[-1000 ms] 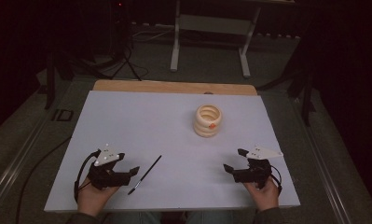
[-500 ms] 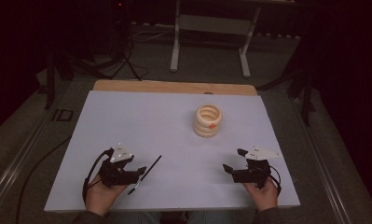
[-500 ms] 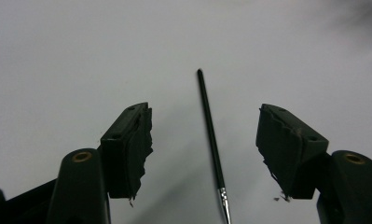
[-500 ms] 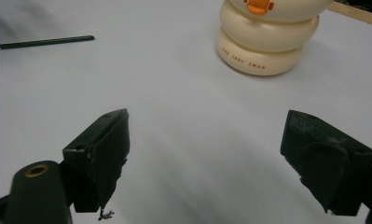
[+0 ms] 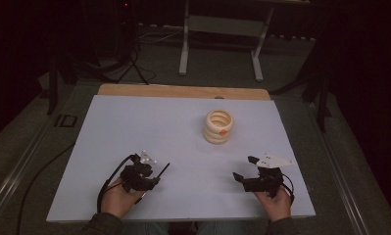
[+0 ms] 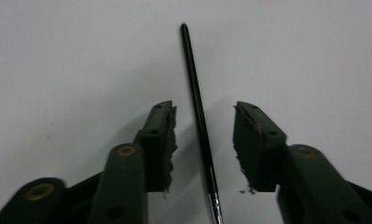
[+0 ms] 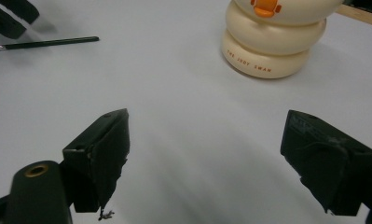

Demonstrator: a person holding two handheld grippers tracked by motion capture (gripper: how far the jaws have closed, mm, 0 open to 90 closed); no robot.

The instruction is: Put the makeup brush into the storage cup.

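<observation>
A thin black brush point(image 6: 198, 116) with a metal ferrule lies flat on the white table point(image 5: 134, 127). My left gripper point(image 6: 204, 126) straddles it, and its jaws have just been closing around the handle; a gap remains on each side and the pads do not touch it. In the high view the left gripper point(image 5: 151, 178) sits at the front left over the brush point(image 5: 162, 170). My right gripper point(image 5: 246, 168) rests at the front right, wide open with nothing between its jaws point(image 7: 204, 149). The cream ring-stack holder point(image 5: 218, 126) stands mid-table; the right gripper view has the holder point(image 7: 272, 39) ahead.
A wooden board edge point(image 5: 183, 91) runs along the table's far side. A white metal stand point(image 5: 222, 29) and dark cables lie on the floor beyond. Bare tabletop stretches between the two grippers and to the far left.
My left hand has moved right toward the brush and now covers its near end, with the jaws narrower than before. The right hand has stayed put.
</observation>
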